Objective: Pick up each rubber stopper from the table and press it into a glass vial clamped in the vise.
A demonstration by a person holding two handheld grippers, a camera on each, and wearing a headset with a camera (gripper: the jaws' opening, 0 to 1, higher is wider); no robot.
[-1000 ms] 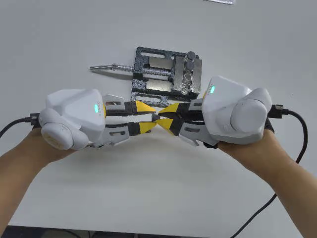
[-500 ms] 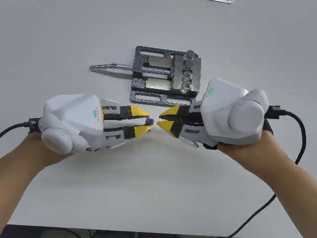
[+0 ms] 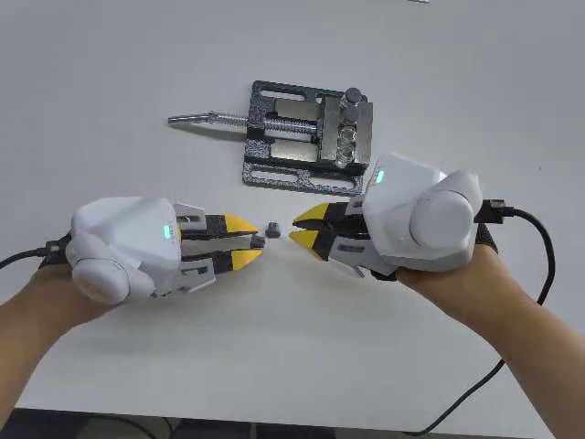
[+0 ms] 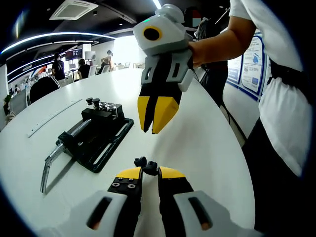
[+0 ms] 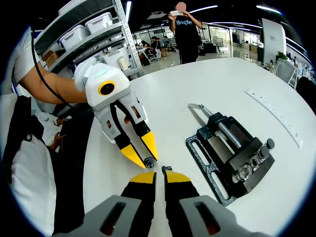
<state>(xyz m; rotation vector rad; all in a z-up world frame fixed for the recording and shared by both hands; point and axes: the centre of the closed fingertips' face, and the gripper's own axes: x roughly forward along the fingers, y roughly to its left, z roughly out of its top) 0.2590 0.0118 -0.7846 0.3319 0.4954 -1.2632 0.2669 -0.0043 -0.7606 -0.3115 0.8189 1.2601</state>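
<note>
A black vise (image 3: 291,137) (image 4: 94,133) (image 5: 232,153) lies on the white table with a row of glass vials (image 3: 345,144) in its jaws. The two far vials carry dark stoppers (image 3: 351,99); the near ones are bare glass. My left gripper (image 3: 258,242) (image 4: 150,170) (image 5: 148,159) is shut on a small dark rubber stopper (image 4: 151,167) (image 5: 149,162) at its tips. Another stopper (image 3: 272,229) (image 4: 139,161) (image 5: 165,169) lies on the table between the two grippers. My right gripper (image 3: 292,229) (image 5: 160,173) (image 4: 150,131) faces the left one, shut and holding nothing.
The vise's screw handle (image 3: 196,120) sticks out to the left. A long ruler (image 5: 274,111) (image 4: 52,116) lies beyond the vise. A black cable (image 3: 539,247) trails from the right gripper. The table's near edge (image 3: 274,422) runs below my hands. People stand in the room behind.
The two grippers, tip to tip a second ago, have drawn apart, the left one going left and toward me. A stopper now shows on the table in the gap.
</note>
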